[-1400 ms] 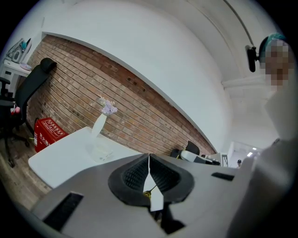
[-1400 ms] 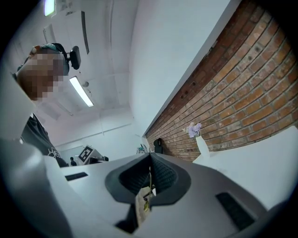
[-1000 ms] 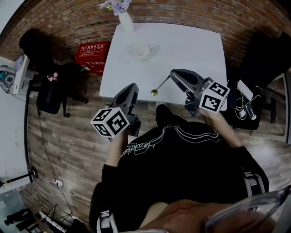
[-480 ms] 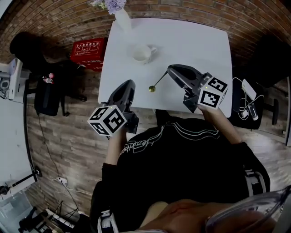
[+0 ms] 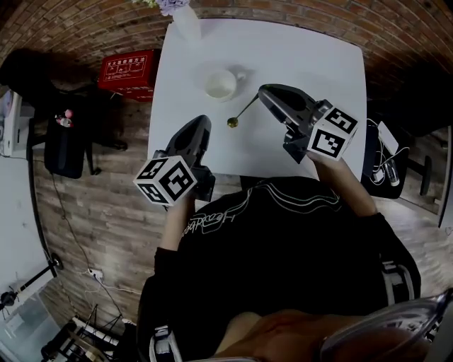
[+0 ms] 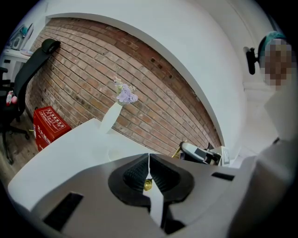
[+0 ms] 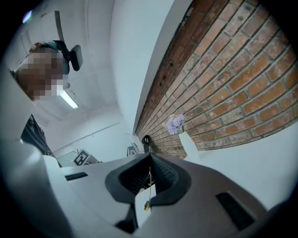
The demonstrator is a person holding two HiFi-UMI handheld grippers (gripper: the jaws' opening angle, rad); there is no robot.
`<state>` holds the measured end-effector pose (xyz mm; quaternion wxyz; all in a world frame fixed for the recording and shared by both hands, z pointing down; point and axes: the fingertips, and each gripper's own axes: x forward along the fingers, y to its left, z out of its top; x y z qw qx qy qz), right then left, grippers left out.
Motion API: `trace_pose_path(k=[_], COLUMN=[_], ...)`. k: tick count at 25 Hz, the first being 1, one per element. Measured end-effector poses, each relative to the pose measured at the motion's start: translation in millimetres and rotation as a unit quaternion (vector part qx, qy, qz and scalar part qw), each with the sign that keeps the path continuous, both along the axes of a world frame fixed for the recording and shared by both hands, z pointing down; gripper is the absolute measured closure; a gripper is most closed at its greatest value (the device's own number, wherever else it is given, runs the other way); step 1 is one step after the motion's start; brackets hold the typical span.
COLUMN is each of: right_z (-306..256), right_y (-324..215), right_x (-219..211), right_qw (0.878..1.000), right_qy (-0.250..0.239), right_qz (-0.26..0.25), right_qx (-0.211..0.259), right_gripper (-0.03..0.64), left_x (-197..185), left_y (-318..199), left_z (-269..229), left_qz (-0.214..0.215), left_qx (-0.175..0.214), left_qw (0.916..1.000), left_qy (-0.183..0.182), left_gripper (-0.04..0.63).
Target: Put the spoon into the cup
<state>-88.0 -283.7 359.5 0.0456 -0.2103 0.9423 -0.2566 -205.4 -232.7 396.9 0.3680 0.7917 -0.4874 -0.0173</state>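
Note:
A white cup (image 5: 220, 85) stands on the white table (image 5: 318, 63), toward its far left. My right gripper (image 5: 263, 94) is shut on the thin handle of a spoon. The spoon's gold bowl (image 5: 232, 122) hangs low over the table, just in front of the cup. In the right gripper view the handle (image 7: 149, 183) runs between the shut jaws of that gripper (image 7: 150, 172). My left gripper (image 5: 201, 126) is shut and holds nothing, left of the spoon bowl and apart from it. In the left gripper view the gold bowl (image 6: 147, 185) shows past the left gripper (image 6: 149, 169).
A white vase with purple flowers (image 5: 185, 21) stands at the table's far left corner, behind the cup. On the wooden floor to the left are a red box (image 5: 127, 68) and a black chair (image 5: 64, 141). A brick wall (image 6: 153, 88) lies beyond the table.
Both grippers have moved farther over the table. The spoon in the right gripper now hangs closer to the cup. Both grippers stay shut.

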Motion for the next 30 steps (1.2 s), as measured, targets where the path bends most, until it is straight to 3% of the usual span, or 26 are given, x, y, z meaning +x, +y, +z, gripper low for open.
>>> trace_pose_path(k=[16,30], right_z=[24,55], right_y=[-74,-112], right_x=[-17,-57], right_qw=[0.999,0.999], right_qy=[0.014,0.041], right_qz=[0.031,0.011], right_qx=[-0.009,0.000], right_gripper=[0.617,0.617], left_x=[-20,-31], left_y=[-37,-42], left_z=[47,78], left_qz=[-0.014,-0.025], left_qx=[-0.045,-0.080], left_qw=[0.9989,0.9963], left_qy=[0.005,0.017], left_gripper=[0.588,0.588])
